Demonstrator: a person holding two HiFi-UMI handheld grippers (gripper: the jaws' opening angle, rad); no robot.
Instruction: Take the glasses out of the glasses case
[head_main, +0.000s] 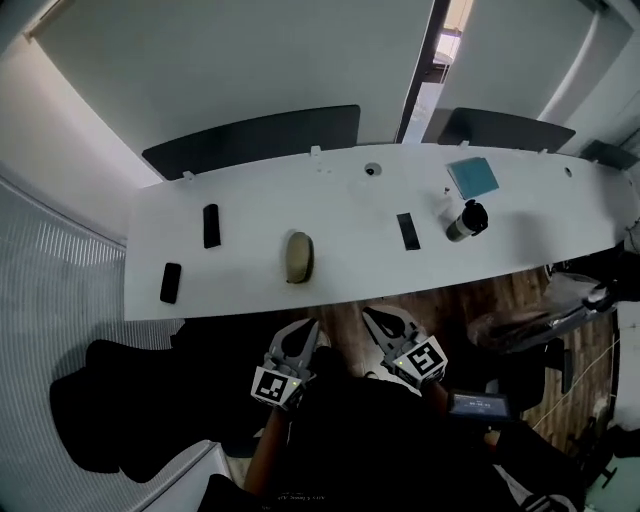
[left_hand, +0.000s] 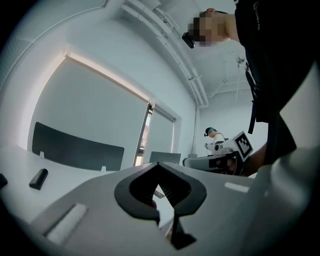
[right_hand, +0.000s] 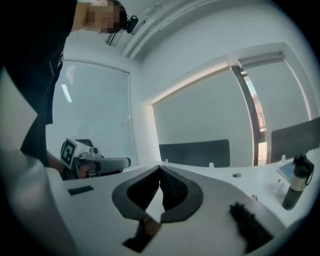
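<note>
Hand-held gripper L (head_main: 305, 328) clenched, empty | hand-held gripper R (head_main: 375, 317) clenched, empty | glasses case (head_main: 298, 257) on table (head_main: 350, 225), apart

Cool even light, fisheye-warped edges

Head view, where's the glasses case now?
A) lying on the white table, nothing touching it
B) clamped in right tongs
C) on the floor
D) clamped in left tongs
A: the glasses case lies on the table near its front edge, while the left tongs and right tongs sit short of that edge, both shut and empty.
</note>
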